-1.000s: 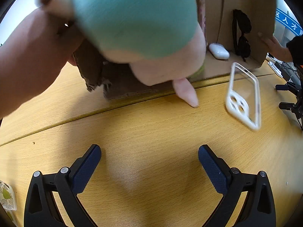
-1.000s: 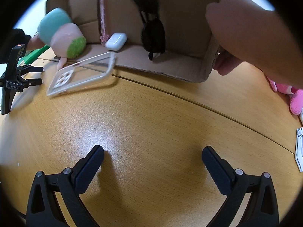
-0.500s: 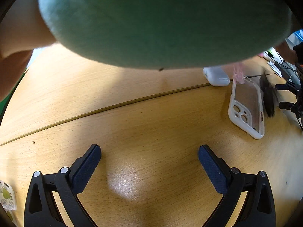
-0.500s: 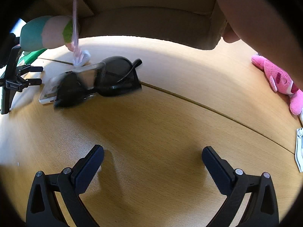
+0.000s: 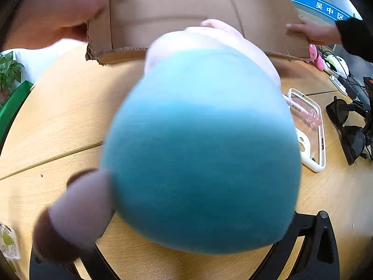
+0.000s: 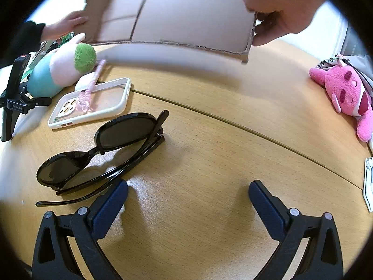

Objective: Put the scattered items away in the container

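Note:
A cardboard box (image 6: 186,16) is held tilted above the table by two bare hands; it also shows in the left wrist view (image 5: 177,14). A teal and pink plush toy (image 5: 200,144) lies right in front of my left gripper and hides its fingertips. It also shows far left in the right wrist view (image 6: 58,70). Black sunglasses (image 6: 102,151) lie just left of my open, empty right gripper (image 6: 187,200). A white phone case (image 6: 93,102) with a pink pen (image 6: 89,88) on it lies beyond, next to a white earbud case (image 6: 81,82).
A pink plush toy (image 6: 345,93) lies at the table's right edge. A black phone stand (image 6: 14,93) stands at the left. A hand (image 6: 277,18) grips the box's right corner, another (image 6: 67,23) its left side. A potted plant (image 5: 9,70) is far left.
The box was lifted and tipped. The sunglasses, phone case, pen, earbud case and teal plush have fallen out onto the table. The plush has landed close in front of my left gripper.

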`<state>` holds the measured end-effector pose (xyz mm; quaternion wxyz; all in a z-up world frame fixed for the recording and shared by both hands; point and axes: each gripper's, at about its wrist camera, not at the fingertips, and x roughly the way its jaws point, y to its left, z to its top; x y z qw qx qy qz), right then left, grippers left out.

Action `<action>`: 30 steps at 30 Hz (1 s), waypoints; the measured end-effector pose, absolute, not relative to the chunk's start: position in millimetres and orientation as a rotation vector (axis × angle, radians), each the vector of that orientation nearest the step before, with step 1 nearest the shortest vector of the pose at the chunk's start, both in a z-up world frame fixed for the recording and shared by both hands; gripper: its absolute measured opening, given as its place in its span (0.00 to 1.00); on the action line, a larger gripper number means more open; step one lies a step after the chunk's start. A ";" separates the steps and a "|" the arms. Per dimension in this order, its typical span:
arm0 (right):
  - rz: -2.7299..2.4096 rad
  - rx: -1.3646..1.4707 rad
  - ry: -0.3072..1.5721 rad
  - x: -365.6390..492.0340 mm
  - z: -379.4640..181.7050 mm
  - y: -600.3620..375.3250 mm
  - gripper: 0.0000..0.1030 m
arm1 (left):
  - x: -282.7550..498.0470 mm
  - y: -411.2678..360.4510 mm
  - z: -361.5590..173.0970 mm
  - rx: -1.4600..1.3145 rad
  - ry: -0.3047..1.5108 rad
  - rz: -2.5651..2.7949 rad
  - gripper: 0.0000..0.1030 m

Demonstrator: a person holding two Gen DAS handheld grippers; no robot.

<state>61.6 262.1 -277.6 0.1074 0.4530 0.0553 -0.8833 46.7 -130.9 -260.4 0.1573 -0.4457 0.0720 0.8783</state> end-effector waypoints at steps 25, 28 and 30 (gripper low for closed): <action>-2.605 1.337 0.163 59.0 -273.1 259.1 1.00 | 47.7 -141.0 -259.6 -1.263 0.225 2.485 1.00; -2.605 1.337 0.163 58.9 -273.7 259.3 1.00 | 54.5 -145.1 -260.2 -1.254 0.238 2.466 1.00; -2.606 1.337 0.162 59.2 -273.5 258.9 1.00 | 65.5 -140.2 -258.8 -1.249 0.243 2.461 1.00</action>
